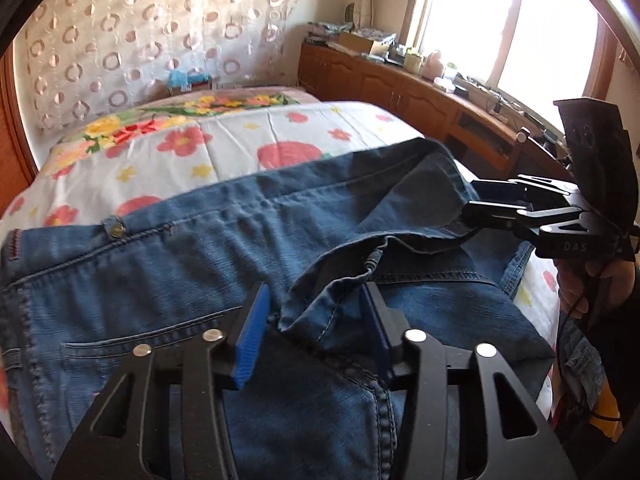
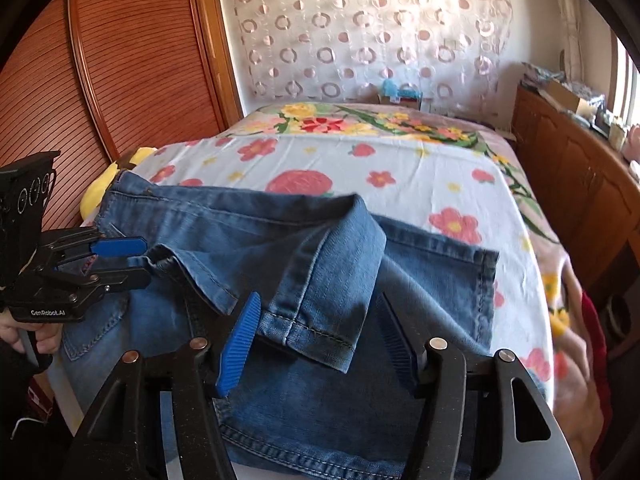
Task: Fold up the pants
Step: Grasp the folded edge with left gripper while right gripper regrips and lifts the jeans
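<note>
The jeans [image 1: 200, 272] lie across the bed [image 1: 224, 140], long axis running tool to tool, a cuff loose between each: left tool [image 1: 316, 332] half-closed, right tool [image 2: 320, 332] wider, gripping nothing.

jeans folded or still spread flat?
Folded over: the jeans lie on the bed with a leg hem doubled back across the seat.
</note>
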Tool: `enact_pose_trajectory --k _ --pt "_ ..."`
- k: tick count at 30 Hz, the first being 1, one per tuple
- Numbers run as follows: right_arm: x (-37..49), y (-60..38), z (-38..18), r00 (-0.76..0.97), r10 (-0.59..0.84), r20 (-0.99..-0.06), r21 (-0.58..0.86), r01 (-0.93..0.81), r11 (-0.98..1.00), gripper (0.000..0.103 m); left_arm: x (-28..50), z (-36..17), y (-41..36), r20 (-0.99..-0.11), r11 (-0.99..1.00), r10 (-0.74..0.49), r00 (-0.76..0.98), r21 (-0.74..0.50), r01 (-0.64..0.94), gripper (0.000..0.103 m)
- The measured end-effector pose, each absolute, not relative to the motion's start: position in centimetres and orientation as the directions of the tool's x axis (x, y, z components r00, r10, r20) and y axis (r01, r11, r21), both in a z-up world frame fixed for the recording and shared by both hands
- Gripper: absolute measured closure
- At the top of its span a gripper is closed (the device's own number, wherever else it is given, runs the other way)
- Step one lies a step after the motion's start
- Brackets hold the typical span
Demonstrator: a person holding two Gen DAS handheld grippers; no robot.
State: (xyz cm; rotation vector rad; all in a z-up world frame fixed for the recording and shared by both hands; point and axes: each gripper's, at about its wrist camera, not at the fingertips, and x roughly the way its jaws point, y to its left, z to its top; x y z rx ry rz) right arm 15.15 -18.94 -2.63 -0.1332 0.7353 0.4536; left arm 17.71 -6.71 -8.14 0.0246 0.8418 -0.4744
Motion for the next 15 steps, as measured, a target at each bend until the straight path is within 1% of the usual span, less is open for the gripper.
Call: enact_pose_trajectory --k 2,4,5,7,9,11,12,14,15 --pt "15.6 -18.9 -3.0 0.634 0.362 -0.684 0.062 -0.444 0.894 0.041 17.6 -8.4 -7.0 -0.731 0.898 -0.382 0.566 -0.148 0.415 0.069" --pt "15.5 -19.5 -2.8 0.620 0.370 -0.691 0.082 -0.442 0.893 0.041 17.1 -8.4 -7.2 -0.731 0.900 -0.370 0.574 -0.128 0.418 0.071" --pt "15.6 -19.7 -2.8 0.614 0.377 -0.694 0.092 -0.443 0.892 0.041 16.8 -8.3 -7.3 -0.730 0.897 -0.375 0.572 -0.130 0.423 0.086" --pt "15.6 -19.9 -2.8 0.596 0.399 -0.696 0.115 -0.456 0.882 0.041 16.4 -8.2 -7.4 -0.729 0.892 -0.382 0.568 -0.131 0.432 0.088" --pt "15.7 -19.8 -2.9 0.570 0.427 -0.702 0.138 -0.480 0.866 0.041 15.8 -8.0 -7.7 -0.725 0.890 -0.376 0.577 -0.107 0.444 0.094" --pt "15.6 -19.7 -2.8 0.574 0.425 -0.700 0.124 -0.489 0.863 0.058 15.3 -7.5 -7.7 -0.715 0.887 -0.379 0.587 -0.100 0.452 0.096" --pt "15.7 -19.7 -2.7 0.572 0.429 -0.699 0.124 -0.495 0.860 0.062 15.0 -7.1 -7.7 -0.708 0.884 -0.385 0.592 -0.098 0.458 0.096" --pt "15.7 -20.0 -2.8 0.577 0.439 -0.689 0.125 -0.501 0.856 0.087 14.5 -6.3 -7.6 -0.691 0.881 -0.394 0.606 -0.096 0.463 0.097" --pt "15.8 -20.0 -2.7 0.582 0.446 -0.679 0.127 -0.505 0.854 0.088 14.2 -5.9 -7.5 -0.683 0.880 -0.398 0.613 -0.094 0.466 0.097"
